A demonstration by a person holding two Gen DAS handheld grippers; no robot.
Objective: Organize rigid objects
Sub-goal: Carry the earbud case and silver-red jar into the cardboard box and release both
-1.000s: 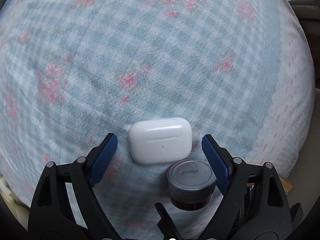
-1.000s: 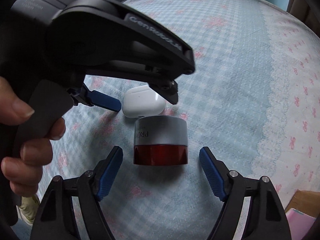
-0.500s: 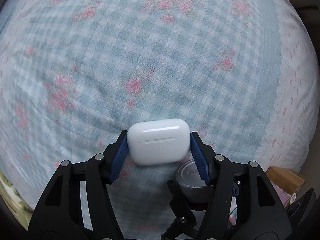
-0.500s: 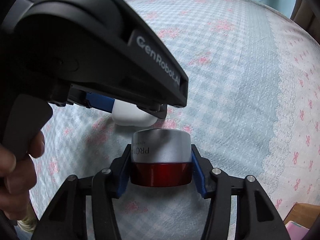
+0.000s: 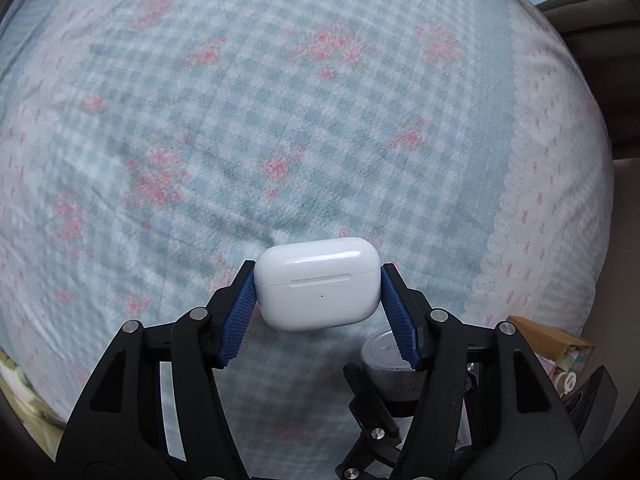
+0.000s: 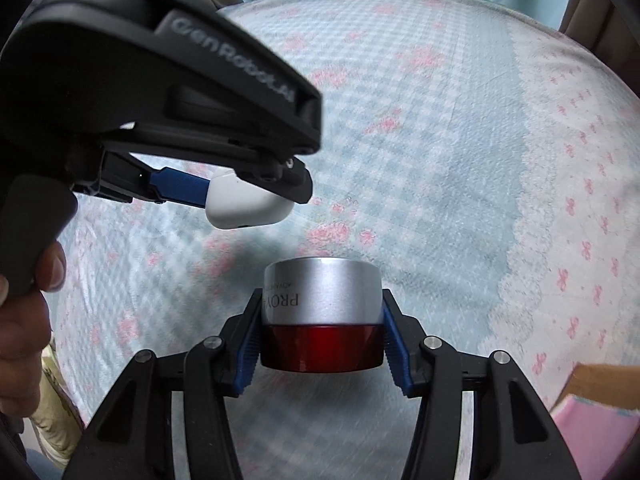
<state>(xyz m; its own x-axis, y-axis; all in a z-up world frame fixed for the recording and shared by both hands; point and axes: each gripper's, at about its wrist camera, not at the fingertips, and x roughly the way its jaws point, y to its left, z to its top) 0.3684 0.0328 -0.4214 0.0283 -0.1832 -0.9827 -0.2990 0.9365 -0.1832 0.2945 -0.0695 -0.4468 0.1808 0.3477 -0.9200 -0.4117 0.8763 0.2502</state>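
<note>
The white earbud case (image 5: 317, 283) is riding clear of the checked, flowered bedspread (image 5: 280, 120), clenched by its short ends between the left gripper's (image 5: 318, 312) blue fingers (image 5: 239, 320), and that glossy rounded shell is threatening to squirt out. Just beside it, the right gripper (image 6: 320, 344) is gripping the red jar with the silver lid (image 6: 320, 320) low on its wall. With both loads travelling so near each other, one is risking knocking the other loose.
</note>
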